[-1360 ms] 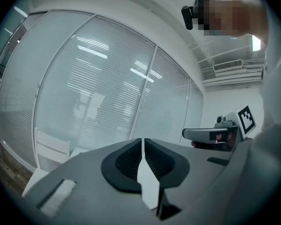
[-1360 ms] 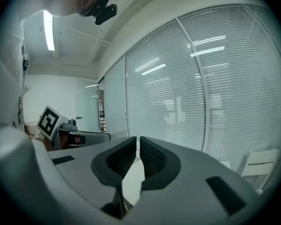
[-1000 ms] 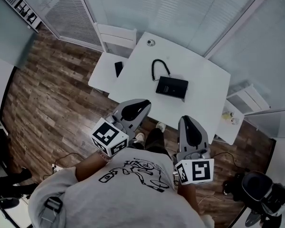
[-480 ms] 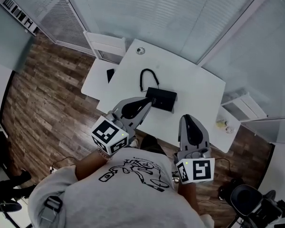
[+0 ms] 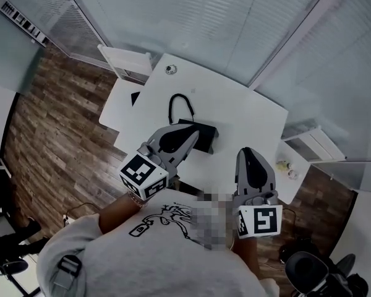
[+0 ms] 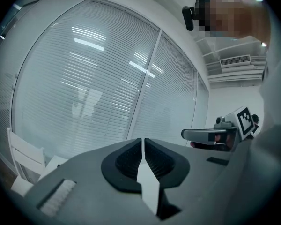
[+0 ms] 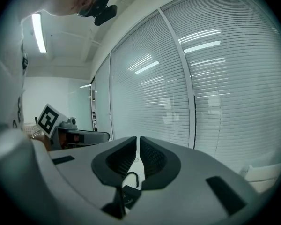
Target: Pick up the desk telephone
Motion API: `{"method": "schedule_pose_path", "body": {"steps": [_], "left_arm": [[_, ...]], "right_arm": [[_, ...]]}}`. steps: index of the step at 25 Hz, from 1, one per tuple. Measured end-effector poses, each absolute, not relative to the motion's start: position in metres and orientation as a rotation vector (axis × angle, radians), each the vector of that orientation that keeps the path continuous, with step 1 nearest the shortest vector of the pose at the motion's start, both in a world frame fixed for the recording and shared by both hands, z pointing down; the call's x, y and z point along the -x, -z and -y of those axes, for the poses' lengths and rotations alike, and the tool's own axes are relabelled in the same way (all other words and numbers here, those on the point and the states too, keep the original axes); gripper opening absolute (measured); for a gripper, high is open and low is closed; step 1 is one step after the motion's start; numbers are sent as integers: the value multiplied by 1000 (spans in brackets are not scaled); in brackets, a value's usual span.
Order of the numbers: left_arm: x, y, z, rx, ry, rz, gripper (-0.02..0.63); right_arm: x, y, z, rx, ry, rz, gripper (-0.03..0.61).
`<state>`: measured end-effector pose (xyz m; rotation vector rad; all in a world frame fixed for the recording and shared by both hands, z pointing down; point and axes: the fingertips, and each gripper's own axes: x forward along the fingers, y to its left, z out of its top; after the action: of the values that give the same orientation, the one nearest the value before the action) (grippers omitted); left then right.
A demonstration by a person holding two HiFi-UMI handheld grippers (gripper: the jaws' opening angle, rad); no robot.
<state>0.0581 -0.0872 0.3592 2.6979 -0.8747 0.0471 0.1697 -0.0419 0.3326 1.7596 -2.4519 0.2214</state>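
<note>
The black desk telephone (image 5: pixel 203 134) lies in the middle of the white table (image 5: pixel 247 119), its cord (image 5: pixel 172 103) looping up behind it. In the head view my left gripper (image 5: pixel 192 135) is shut and empty, and its tip overlaps the phone's near left corner. My right gripper (image 5: pixel 247 152) is also shut and empty, held over the table's near edge to the right of the phone. In the right gripper view the jaws (image 7: pixel 137 142) are together, and the phone (image 7: pixel 125 194) shows below them. The left gripper view shows its jaws (image 6: pixel 143 142) together and only bare tabletop (image 6: pixel 149 187) below.
A white chair (image 5: pixel 125 61) and a low side table (image 5: pixel 113 109) with a dark object (image 5: pixel 136 98) stand left of the table. A small round item (image 5: pixel 170 69) sits at the table's far corner. A white shelf (image 5: pixel 289 164) is at right, an office chair (image 5: pixel 313 275) lower right. Blinds close off the far side.
I have walked toward the table with both grippers held out. The phone has come closer, and the left gripper's tip now overlaps it. Both jaws stayed shut.
</note>
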Motion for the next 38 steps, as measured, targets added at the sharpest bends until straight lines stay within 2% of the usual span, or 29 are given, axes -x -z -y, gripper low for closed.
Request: {"method": "schedule_pose_path", "body": {"steps": [9,25,38], "left_arm": [[-76,-366,98,-2687,-44,858,18],[-18,-347,144,-2717,-29,851,18],[-9,-372,161,-2668,-75,815,18]], "right_arm": [[-182,-340,53,-1758,-245,2443,21],[-120,-323,100,-1766,-216,2456,20],[-114,-345,114,-1762,-277,2395,20]]}}
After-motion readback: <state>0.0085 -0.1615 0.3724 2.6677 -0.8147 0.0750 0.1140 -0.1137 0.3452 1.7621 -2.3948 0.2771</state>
